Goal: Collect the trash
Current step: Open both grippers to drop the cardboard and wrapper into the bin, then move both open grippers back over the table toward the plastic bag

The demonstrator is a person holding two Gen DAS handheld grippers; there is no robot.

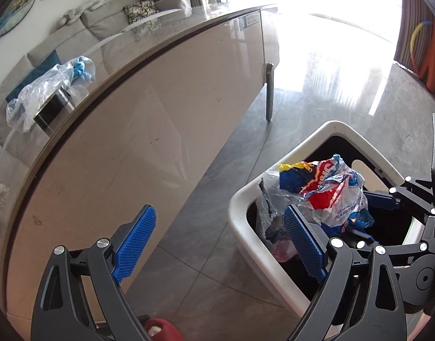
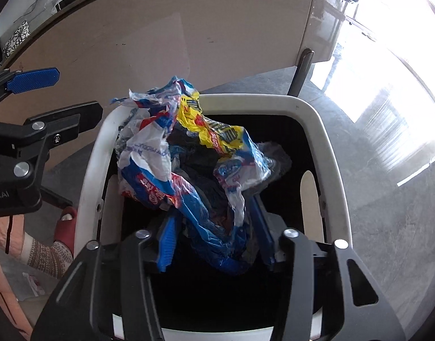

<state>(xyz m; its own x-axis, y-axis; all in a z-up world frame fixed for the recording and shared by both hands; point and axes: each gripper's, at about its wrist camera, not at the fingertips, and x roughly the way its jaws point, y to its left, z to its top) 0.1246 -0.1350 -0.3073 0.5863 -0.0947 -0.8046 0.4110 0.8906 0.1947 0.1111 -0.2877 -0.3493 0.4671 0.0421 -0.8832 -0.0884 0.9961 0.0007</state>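
right gripper (image 2: 214, 244): right over the white trash bin (image 2: 325, 130), jaws spread partway with the crumpled snack wrappers (image 2: 189, 164) bunched between them. Pads don't look like they're pressing on the plastic, so I'd call it let go, not pinched.
wrappers: sitting in the bin's mouth, piled above the rim on its near-left side, not sunk in yet.
handling: featherlight crinkly film, soft, slippery, springs back when released. Nothing fragile. I'd pinch a thick bunched fold, not a single loose flap, or just push the wad down.
left gripper (image 1: 220, 244): just beside the bin, jaws wide apart, nothing in them.
more trash: a clear plastic bag (image 1: 38, 93) with something blue tucked in it, up on the tabletop (image 1: 166, 28) of the beige cabinet behind the bin. Same flimsy stuff, so grab the scrunched middle.
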